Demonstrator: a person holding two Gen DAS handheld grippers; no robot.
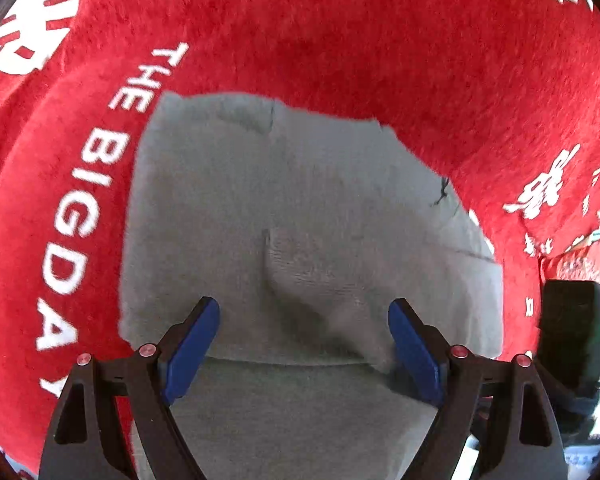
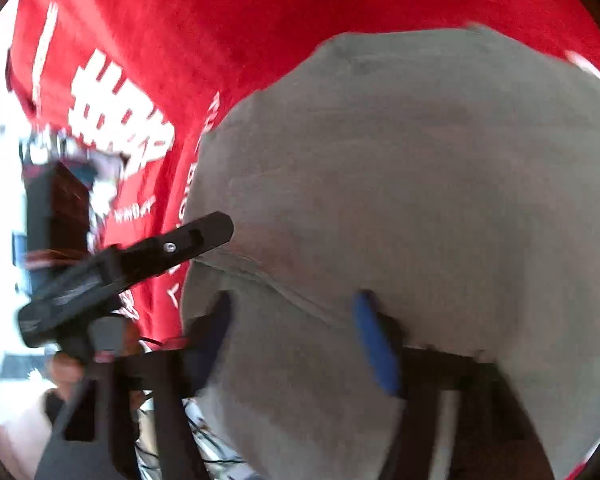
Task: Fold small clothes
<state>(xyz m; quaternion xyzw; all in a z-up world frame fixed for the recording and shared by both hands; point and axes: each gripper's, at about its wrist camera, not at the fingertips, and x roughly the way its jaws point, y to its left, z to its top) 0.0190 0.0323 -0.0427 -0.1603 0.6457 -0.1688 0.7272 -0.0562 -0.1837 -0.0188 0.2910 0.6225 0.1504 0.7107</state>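
Both tools spread wide over a grey garment on red cloth.
Left wrist view: left tool point(image 1: 304, 344) gapes, blue pads point(image 1: 190, 354) above grey garment point(image 1: 300, 208), gripping nothing; red cloth point(image 1: 340, 40) beneath. Right wrist view: right tool point(image 2: 296, 340) likewise wide apart, empty, garment point(image 2: 420, 200) close under it; contact unclear through blur.

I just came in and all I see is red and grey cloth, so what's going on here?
A person is folding a small grey garment on a red printed cloth, with a hand-held gripper in each hand. The left hand-held gripper is open, its blue fingers either side of a raised wrinkle near the garment's near edge. The right hand-held gripper is also open over the grey fabric; that view is blurred, so whether it touches the fabric is unclear. Neither grips anything.
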